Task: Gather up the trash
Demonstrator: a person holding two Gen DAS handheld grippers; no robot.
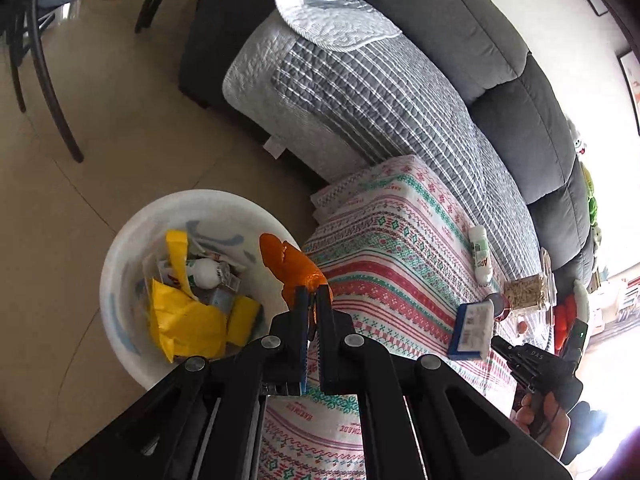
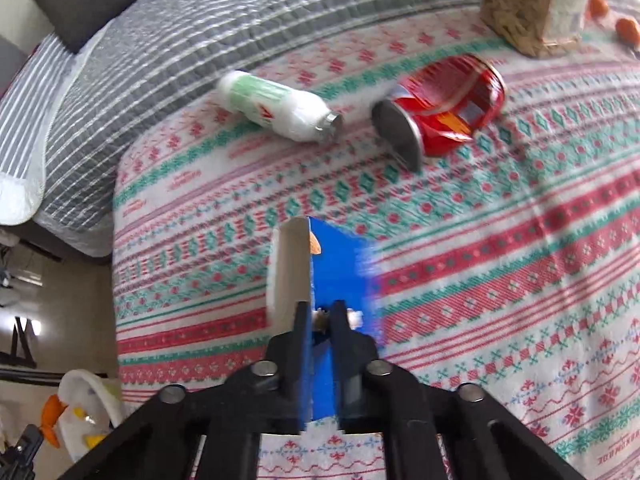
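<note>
Hanging over the near edge of the patterned tablecloth [image 1: 400, 248], a woven cotton spread banded in red, green and white, the left gripper [image 1: 314, 300] has its black fingers pressed close on a crinkled, glossy orange wrapper [image 1: 288, 260], which juts out past the fingertips toward the round white plastic bin [image 1: 120, 264] on the tiled floor just beside the cloth's corner. The bin already holds crumpled yellow plastic, a small white bottle and other scraps. Farther along the cloth, the right gripper [image 2: 320, 312] pinches a flat blue carton [image 2: 340, 264] with a white side panel, clamped edge-on between its narrow jaws and lifted a little above the fabric; the carton sticks forward from the fingertips. Beyond it on the cloth lie a white plastic bottle [image 2: 280, 108] with a green label, on its side, and just beside that a dented red can [image 2: 440, 108], also tipped over, its dull metal end facing the gripper. A clear packet of tan sticks [image 2: 532, 4] stands behind the can. A grey quilted sofa cover [image 1: 360, 92], stitched in pale stripes, borders the cloth's far side.
</note>
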